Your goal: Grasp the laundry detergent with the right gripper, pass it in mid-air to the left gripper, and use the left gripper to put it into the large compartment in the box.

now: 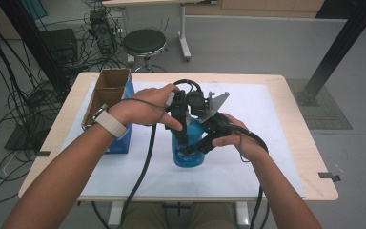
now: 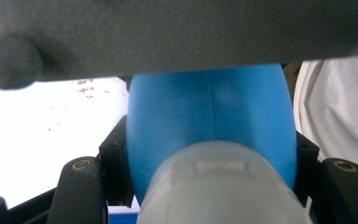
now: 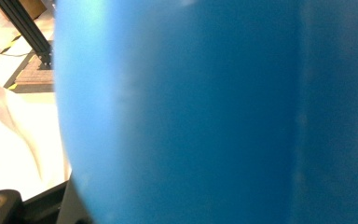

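Observation:
A blue bottle (image 1: pixel 187 160) stands upright on the white mat (image 1: pixel 267 143) in the middle of the table. My left gripper (image 1: pixel 183 136) comes down from above and is shut on its upper part. In the left gripper view the blue bottle (image 2: pixel 205 116) sits squeezed between both black jaws, its pale cap (image 2: pixel 219 186) nearest the camera. My right gripper (image 1: pixel 196 148) reaches in from the right and is shut on the bottle's body. The right gripper view looks straight onto the bottle's blue wall (image 3: pixel 191 116) at very close range.
An open cardboard box (image 1: pixel 109 95) with blue sides stands on the mat at the left, close to the left wrist. The wooden table edge (image 1: pixel 310 157) frames the mat. Behind the table are a black stool (image 1: pixel 144 42) and floor cables.

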Tool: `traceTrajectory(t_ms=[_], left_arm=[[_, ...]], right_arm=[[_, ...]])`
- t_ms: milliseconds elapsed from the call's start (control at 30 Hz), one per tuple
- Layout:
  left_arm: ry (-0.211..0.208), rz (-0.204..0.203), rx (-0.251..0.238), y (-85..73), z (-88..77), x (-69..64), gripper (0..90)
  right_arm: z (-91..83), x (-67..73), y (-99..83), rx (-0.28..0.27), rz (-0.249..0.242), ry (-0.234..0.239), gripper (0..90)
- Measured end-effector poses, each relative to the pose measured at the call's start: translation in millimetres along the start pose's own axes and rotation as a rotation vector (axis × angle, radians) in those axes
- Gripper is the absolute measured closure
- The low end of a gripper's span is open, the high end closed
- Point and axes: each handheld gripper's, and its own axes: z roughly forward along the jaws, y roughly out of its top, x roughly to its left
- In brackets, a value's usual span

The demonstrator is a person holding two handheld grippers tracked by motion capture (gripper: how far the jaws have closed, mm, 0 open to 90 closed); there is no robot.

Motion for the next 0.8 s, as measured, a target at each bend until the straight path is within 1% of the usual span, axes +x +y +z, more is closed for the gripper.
traceTrajectory(t_ms=[233,267,367,500,800], left_arm=[[0.000,-0.004,0.001,-0.7,0.4,-0.3,37.3],[0.000,-0.005,0.000,-0.9,0.3,-0.5,37.4],[-0.006,-0.007,-0.003,-2.1,0.2,0.1,37.4],[-0.005,-0.010,-0.004,-2.8,0.0,0.2,37.5],[-0.006,-0.008,-0.002,-3.3,-0.4,0.7,37.5]], right_arm=[[0.0,0.6,0.0,0.003,0.003,0.004,42.7],[0.4,0.2,-0.1,0.004,0.001,-0.004,42.8],[0.7,-0.1,0.1,0.002,-0.005,-0.001,42.8],[0.7,-0.2,0.4,0.004,-0.007,-0.003,42.7],[-0.1,-0.2,0.4,0.005,-0.010,-0.008,42.7]])
